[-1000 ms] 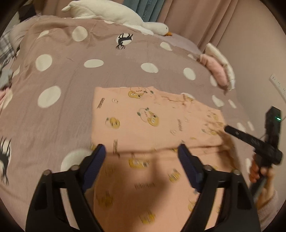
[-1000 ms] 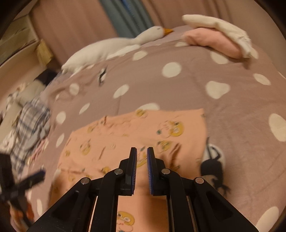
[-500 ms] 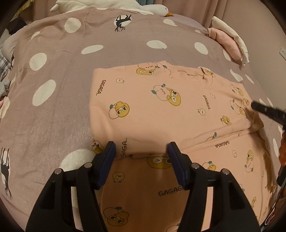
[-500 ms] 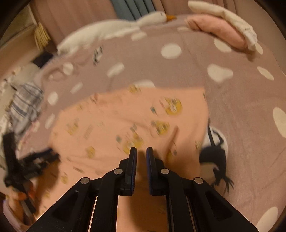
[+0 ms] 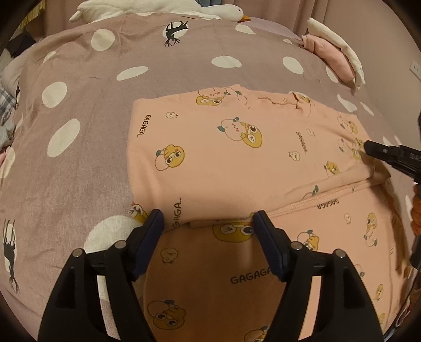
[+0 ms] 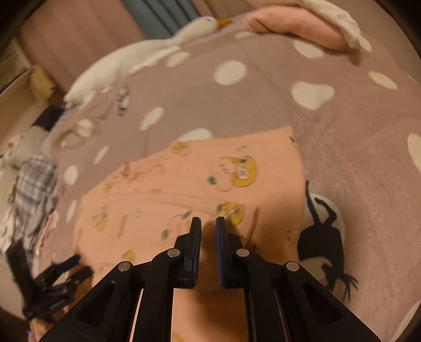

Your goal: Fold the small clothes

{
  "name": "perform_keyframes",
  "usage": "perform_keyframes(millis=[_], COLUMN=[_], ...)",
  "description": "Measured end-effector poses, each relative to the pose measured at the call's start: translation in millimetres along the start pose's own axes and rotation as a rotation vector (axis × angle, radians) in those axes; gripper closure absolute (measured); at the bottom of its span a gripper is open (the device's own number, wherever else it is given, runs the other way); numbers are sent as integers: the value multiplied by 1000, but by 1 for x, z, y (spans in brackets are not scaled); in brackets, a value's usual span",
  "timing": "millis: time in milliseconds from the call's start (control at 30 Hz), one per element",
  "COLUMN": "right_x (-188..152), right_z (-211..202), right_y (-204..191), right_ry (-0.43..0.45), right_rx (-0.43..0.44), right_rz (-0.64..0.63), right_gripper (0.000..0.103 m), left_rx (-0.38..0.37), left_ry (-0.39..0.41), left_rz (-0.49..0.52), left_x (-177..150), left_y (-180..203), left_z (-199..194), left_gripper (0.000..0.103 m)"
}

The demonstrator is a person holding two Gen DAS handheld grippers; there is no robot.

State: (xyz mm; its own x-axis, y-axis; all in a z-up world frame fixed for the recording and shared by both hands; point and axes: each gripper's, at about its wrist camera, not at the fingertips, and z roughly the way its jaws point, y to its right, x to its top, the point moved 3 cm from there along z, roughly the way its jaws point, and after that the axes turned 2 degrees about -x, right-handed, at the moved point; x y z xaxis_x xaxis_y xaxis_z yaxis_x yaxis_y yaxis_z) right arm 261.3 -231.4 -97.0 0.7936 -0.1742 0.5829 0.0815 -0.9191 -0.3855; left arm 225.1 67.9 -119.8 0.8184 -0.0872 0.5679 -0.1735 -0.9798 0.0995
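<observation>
A small peach garment printed with cartoon ducks and "GAGAGA" lies on the bed, its far part folded over toward me so a hem edge crosses it. My left gripper is open, its fingers either side of that hem near the garment's left edge. My right gripper is nearly shut with a narrow gap, low over the garment near its right side; nothing shows between its pads. It shows as a black bar at the right of the left wrist view. The left gripper also appears in the right wrist view.
The bed has a mauve cover with white dots. A white goose plush lies at the far edge. Pink and white folded cloth sits at the far right. Checked clothes lie at the left.
The left gripper has come down and forward to the folded hem, fingers narrowing somewhat. The right gripper moved lower and closer over the garment's right side.
</observation>
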Motion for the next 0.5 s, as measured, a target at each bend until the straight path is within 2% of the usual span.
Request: perform_keyframes(millis=[67, 167, 500], right_x=[-9, -18, -41], right_z=[-2, 12, -18], right_y=[-5, -6, -14], right_ry=[-22, -70, -30], right_rx=[-16, -89, -74], right_rz=[-48, -119, -152], right_gripper=[94, 94, 93], left_rx=[16, 30, 34], left_ry=[-2, -5, 25], left_rz=[10, 4, -37], left_x=[-1, -2, -28], left_y=[3, 5, 8], left_z=[1, 1, -28], left_gripper=[28, 27, 27])
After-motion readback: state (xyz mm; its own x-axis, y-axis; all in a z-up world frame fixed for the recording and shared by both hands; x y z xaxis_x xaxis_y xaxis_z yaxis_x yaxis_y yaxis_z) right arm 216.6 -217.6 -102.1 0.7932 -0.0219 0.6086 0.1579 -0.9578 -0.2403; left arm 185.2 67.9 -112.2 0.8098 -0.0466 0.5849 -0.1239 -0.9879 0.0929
